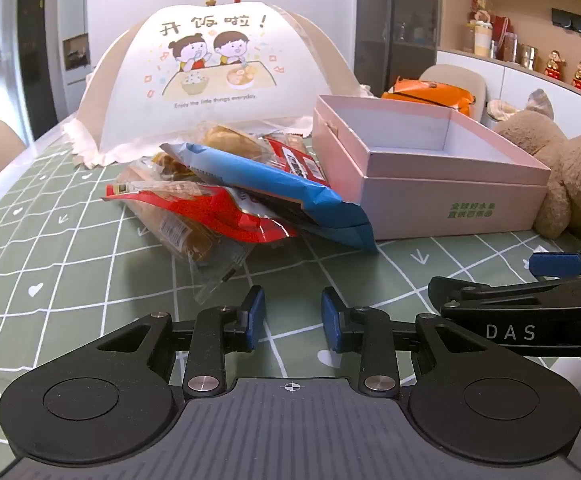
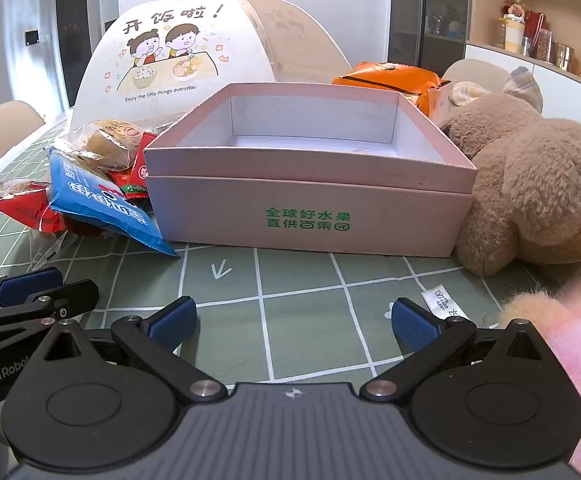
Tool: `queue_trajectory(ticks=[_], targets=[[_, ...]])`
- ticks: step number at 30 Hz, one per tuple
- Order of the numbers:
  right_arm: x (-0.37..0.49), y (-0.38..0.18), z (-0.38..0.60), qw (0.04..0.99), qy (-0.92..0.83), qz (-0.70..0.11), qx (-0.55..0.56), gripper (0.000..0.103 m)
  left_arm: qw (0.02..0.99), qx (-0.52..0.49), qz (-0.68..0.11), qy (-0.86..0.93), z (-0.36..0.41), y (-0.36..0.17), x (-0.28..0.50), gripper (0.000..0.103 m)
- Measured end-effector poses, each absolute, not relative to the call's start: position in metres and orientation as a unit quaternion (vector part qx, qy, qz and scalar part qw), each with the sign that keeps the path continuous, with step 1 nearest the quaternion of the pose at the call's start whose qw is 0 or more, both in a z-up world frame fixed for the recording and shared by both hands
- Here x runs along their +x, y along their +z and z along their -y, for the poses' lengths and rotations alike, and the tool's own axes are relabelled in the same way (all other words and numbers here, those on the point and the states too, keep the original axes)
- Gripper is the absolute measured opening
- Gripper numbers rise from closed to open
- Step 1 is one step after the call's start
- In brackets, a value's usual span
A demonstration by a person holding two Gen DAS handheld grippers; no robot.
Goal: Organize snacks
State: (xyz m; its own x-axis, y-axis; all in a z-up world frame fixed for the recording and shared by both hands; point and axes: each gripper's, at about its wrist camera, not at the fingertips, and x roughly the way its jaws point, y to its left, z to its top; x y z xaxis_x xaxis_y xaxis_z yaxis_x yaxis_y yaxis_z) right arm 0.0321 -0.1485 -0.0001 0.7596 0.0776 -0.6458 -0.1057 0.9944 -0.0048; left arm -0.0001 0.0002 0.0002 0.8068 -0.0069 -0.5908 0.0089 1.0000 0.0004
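Note:
A pile of snack packets lies on the green checked tablecloth: a blue packet [image 1: 274, 188] on top, a red packet [image 1: 218, 212] under it, and buns in clear wrap [image 1: 230, 140] behind. In the right wrist view the blue packet [image 2: 102, 204] leans against the left side of the pink box [image 2: 310, 200]. The open pink box [image 1: 450, 200] stands right of the pile, and its visible inside is bare. My left gripper [image 1: 293, 320] hovers just before the pile, open a narrow gap with nothing in it. My right gripper [image 2: 294, 322] stands wide open in front of the box, holding nothing.
A white mesh food cover [image 1: 214, 72] stands behind the pile. A brown teddy bear [image 2: 538, 184] leans on the box's right side, with a pink plush [image 2: 578, 344] in front of it. An orange bag [image 2: 390, 76] lies behind the box. A chair [image 2: 2, 128] stands at the far left.

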Motion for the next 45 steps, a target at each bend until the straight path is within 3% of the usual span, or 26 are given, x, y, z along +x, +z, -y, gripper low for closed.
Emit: queue_trajectory(ticks=[45], targets=[[0.0326,0.0001,0.1483,0.937,0.048,-0.345,-0.020,0.103,0.950,0.003,-0.311,-0.003,-0.0008,0.0006,0.0007,0.035]])
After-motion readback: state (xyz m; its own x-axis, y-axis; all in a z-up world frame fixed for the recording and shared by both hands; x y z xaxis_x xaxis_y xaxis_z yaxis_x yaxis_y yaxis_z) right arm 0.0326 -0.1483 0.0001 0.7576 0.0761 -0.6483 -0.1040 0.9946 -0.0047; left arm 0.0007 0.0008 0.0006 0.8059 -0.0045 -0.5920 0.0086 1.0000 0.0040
